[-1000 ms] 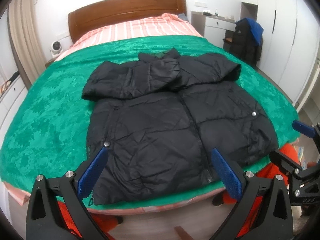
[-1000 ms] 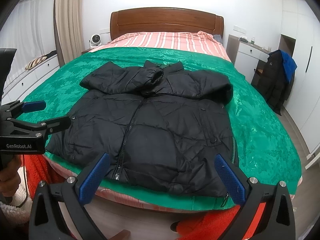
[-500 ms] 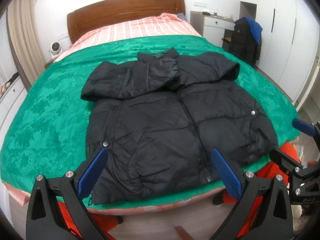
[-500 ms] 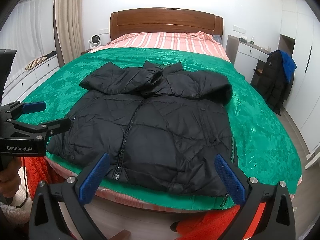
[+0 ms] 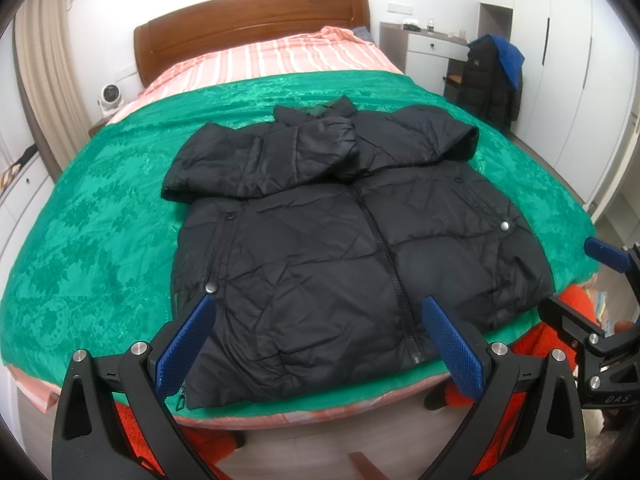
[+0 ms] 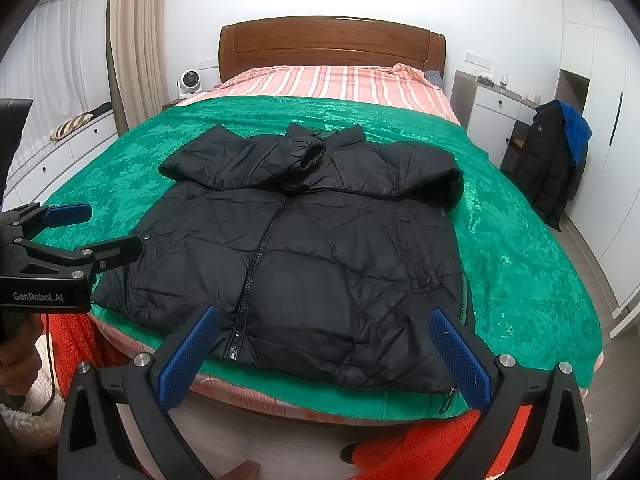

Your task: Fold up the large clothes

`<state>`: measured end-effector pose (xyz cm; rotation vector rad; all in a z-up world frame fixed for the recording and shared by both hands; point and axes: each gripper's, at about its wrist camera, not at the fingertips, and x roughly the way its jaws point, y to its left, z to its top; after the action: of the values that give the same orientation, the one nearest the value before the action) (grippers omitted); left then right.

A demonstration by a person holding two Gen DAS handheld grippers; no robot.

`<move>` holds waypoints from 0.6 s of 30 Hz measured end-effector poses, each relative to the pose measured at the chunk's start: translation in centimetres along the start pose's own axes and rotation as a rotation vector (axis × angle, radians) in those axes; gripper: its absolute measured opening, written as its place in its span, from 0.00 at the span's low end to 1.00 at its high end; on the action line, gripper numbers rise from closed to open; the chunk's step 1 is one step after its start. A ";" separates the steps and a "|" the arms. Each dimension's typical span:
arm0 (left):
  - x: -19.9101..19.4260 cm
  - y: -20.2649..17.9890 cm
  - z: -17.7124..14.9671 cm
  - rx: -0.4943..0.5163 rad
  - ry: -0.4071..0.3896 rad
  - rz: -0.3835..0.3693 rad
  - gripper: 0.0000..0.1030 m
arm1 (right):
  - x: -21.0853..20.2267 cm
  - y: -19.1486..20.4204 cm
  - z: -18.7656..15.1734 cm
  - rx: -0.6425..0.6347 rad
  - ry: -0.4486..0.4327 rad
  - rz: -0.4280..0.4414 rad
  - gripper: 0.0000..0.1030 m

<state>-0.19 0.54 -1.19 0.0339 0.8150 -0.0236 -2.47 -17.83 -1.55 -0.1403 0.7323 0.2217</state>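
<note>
On the bed (image 5: 100, 208), the black jacket (image 5: 344, 248) has sleeves folded; my left hand-held gripper (image 5: 316, 344) and right hand-held gripper (image 6: 320, 352) hover apart, empty. Next, I think, grasp the hem.

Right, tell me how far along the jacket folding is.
Done: the black jacket lies zipped and face up on the green bedspread, both sleeves already folded across the chest. In hand: nothing; the left gripper and right gripper are open, held above the hem near the foot of the bed. Left: folding the body itself, which is not yet started.
</note>
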 end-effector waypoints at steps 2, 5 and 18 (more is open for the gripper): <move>0.0 0.0 0.0 -0.001 0.001 -0.002 1.00 | 0.0 0.0 0.0 -0.001 0.000 0.000 1.00; -0.1 -0.1 -0.1 -0.002 0.002 -0.004 1.00 | 0.0 0.0 0.0 -0.002 0.000 0.000 1.00; -0.2 -0.1 0.0 -0.001 0.003 -0.004 1.00 | -0.1 0.0 0.0 -0.003 0.000 0.001 1.00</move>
<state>-0.38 0.45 -1.06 0.0315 0.8176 -0.0274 -2.57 -17.89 -1.51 -0.1434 0.7321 0.2236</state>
